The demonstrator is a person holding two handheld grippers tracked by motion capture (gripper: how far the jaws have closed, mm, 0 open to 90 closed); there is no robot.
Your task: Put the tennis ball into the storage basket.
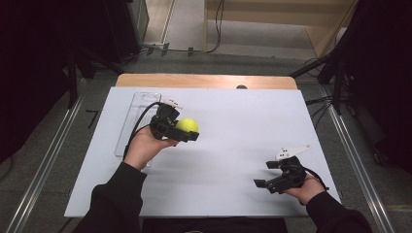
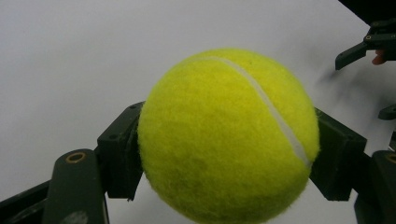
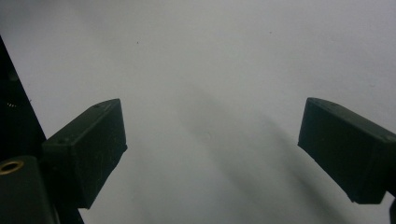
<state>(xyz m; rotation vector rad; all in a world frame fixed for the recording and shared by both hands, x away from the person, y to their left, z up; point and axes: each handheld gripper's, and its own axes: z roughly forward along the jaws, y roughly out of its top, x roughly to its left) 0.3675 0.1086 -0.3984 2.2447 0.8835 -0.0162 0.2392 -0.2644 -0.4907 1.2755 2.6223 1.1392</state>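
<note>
Just right of the clear plastic tray (image 1: 130,127), above the white table (image 1: 233,116), the left gripper (image 1: 187,130) is clamped on a yellow tennis ball (image 1: 187,125), lifted off the surface. Well to the tray's right, the right gripper (image 1: 266,174) hovers with jaws apart, nothing between them.

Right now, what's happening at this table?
A person works at a white table with a handheld gripper in each hand. The left gripper is clamped on a yellow tennis ball, its jaws pressing both sides, and holds it beside a clear plastic tray at the table's left. The right gripper sits near the right front corner, jaws wide apart with nothing between them.
</note>
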